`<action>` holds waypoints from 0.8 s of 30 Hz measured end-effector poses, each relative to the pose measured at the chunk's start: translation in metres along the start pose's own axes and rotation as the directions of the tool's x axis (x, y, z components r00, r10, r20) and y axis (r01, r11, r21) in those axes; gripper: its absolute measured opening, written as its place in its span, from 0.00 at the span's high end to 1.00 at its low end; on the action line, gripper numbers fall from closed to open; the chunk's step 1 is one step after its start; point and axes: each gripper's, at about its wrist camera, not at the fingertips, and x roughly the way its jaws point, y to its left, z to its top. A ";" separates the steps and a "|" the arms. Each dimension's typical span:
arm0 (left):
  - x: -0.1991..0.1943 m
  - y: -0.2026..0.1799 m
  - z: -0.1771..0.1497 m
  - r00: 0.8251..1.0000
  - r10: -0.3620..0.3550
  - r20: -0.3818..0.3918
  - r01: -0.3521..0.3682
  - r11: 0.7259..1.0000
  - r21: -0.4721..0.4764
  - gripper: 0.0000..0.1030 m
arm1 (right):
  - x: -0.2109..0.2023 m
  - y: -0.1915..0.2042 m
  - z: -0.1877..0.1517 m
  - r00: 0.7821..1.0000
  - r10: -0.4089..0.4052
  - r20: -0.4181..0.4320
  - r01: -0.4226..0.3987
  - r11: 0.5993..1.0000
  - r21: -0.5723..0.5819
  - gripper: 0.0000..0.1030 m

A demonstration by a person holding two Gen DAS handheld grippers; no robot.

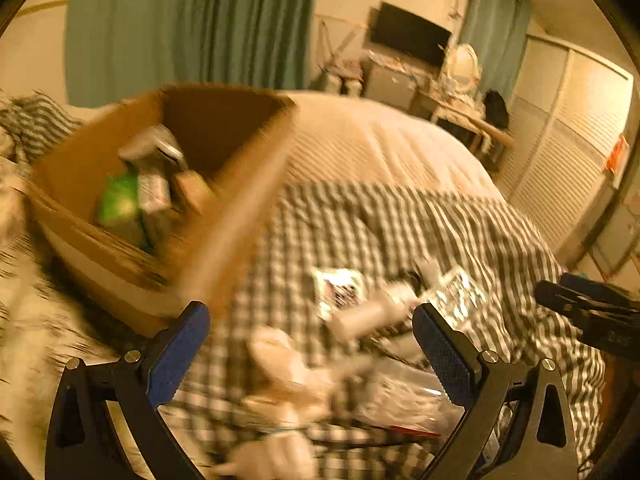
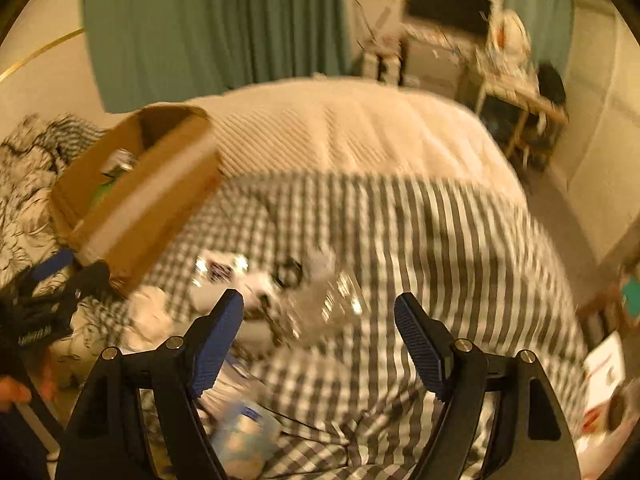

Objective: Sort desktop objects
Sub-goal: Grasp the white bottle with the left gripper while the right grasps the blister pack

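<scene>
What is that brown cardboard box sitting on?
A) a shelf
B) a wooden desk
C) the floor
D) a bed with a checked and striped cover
D: the cardboard box rests on the checked and striped cover of the bed, already holding a green item and a few others.

Blurred heap of small packets (image 1: 360, 320), white and shiny, strewn on checked bedding just beyond and between the open fingers (image 1: 444, 360). Open cardboard box (image 1: 224, 184), part-filled, left of the fingers.
</scene>
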 end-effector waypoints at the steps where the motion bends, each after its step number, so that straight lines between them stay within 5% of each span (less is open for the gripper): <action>1: 0.011 -0.006 -0.003 1.000 -0.009 -0.021 0.009 1.000 0.016 0.00 | 0.008 -0.008 -0.005 1.000 0.001 -0.011 0.000 1.000 0.020 0.25; 8: 0.086 -0.034 0.007 0.983 0.017 -0.182 0.005 0.993 0.117 0.00 | 0.076 -0.037 -0.030 0.990 0.080 -0.117 -0.067 0.992 0.110 0.25; 13: 0.137 -0.053 0.003 0.951 0.049 -0.304 0.012 0.981 0.195 0.00 | 0.111 -0.037 -0.016 0.981 0.109 -0.162 -0.090 0.989 0.120 0.25; 17: 0.139 -0.053 -0.007 0.955 0.030 -0.295 0.044 0.970 0.240 0.05 | 0.136 -0.032 -0.013 0.969 0.104 -0.225 -0.080 0.991 0.112 0.35; 21: 0.138 -0.053 -0.014 0.950 0.018 -0.312 0.080 0.952 0.296 0.31 | 0.144 -0.021 -0.014 0.961 0.125 -0.246 -0.100 0.989 0.111 0.65; 24: 0.127 -0.052 -0.018 0.963 0.011 -0.270 0.079 0.943 0.323 0.53 | 0.131 -0.008 -0.013 0.975 0.088 -0.204 -0.072 0.994 0.084 0.75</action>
